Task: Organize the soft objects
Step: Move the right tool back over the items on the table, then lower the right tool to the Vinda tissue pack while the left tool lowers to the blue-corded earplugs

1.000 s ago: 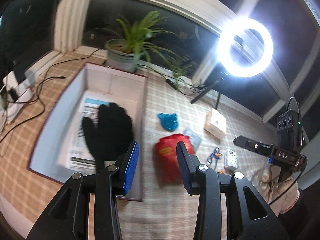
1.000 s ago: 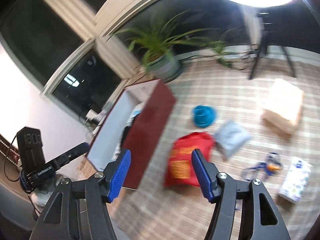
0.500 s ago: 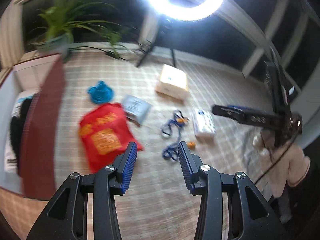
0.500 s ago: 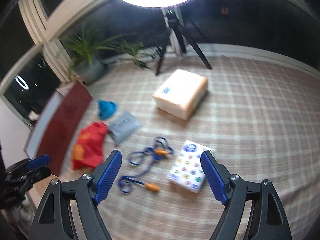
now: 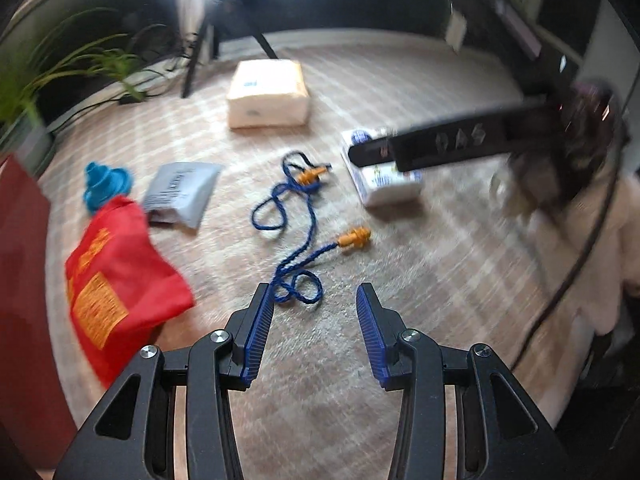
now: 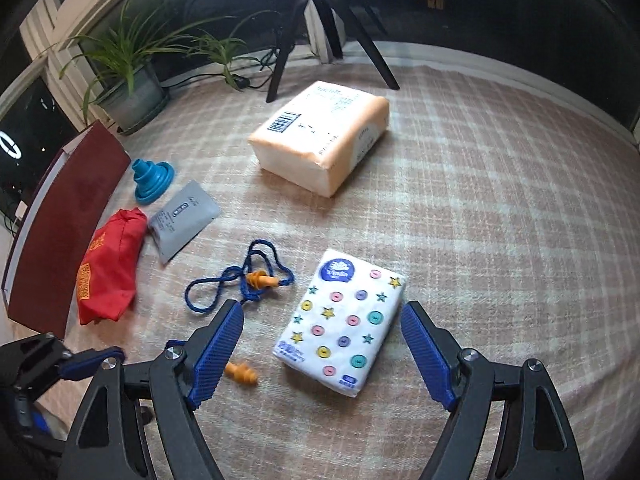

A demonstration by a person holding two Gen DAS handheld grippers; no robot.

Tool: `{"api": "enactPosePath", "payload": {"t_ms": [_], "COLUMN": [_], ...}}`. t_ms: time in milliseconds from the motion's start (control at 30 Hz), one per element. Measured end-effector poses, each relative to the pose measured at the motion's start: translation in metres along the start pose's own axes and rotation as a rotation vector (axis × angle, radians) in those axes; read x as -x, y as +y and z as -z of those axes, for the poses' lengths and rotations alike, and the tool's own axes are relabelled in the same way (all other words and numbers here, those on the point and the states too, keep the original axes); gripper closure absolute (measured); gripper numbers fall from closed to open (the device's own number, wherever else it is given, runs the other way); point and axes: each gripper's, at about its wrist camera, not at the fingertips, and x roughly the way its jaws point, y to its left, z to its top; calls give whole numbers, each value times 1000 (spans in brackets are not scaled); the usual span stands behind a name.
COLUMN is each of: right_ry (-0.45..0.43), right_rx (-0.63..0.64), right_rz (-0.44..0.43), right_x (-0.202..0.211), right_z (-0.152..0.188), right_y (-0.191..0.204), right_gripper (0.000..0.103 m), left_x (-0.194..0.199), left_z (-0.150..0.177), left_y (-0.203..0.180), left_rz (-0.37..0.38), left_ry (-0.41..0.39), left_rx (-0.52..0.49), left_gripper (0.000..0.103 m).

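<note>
Red box [image 6: 60, 216] far left, red pouch [image 6: 108, 264] beside it, corded earplugs [image 6: 256, 280] mid-worktop. Left gripper [image 5: 316, 332] agape, empty. Right gripper [image 6: 320, 356] spread wide over tissue pack [image 6: 344, 320] — approach step; next likely lowering, then closing.

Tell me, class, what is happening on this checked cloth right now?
A person holds two blue-padded grippers, both open and empty. The right gripper hovers over the white tissue pack printed with buttons and stars. The left gripper points at the blue cord with orange earplugs. The red fabric bag, grey pouch and large peach tissue pack lie untouched beside the dark red box.
</note>
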Motion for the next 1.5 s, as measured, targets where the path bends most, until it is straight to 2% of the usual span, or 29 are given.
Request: {"api": "enactPosePath", "payload": {"t_ms": [267,600,900,1033,1067,1133,1233,1367,1500], "right_ry": [7,9,26,37,34,32,36,31,32], "right_rx": [-61,-62,-66,-72,-77,-87,-92,-103,-108], "right_rz": [-26,-44,-65,-69,-71,-77,-76,-73,-81], "right_x": [3,1,-10,-13,-13,-12,-14,-13,-11], "right_z": [4,5,3,3,3,3,2,2,2], "right_y": [-22,-27,-28,-29,-30,-32,-34,-37,-40], "right_gripper": [25,25,25,25,25,25,25,25,25], "left_x": [-44,-61,-78,-77,-73,-68,-71,-67,-52], "left_z": [-3,-34,-61,-58,-54,-47,-43,-48,-44], "left_y": [-19,-12,5,5,3,-1,-6,-2,-7], "left_rz": [-77,-91,-60,29,46,70,58,55,88], "left_ry": [82,50,30,44,44,52,60,42,19], "left_rx": [-178,-212,-196,-184,-199,-229,-268,-244,-266], "left_gripper": [60,57,56,54,49,46,46,46,46]}}
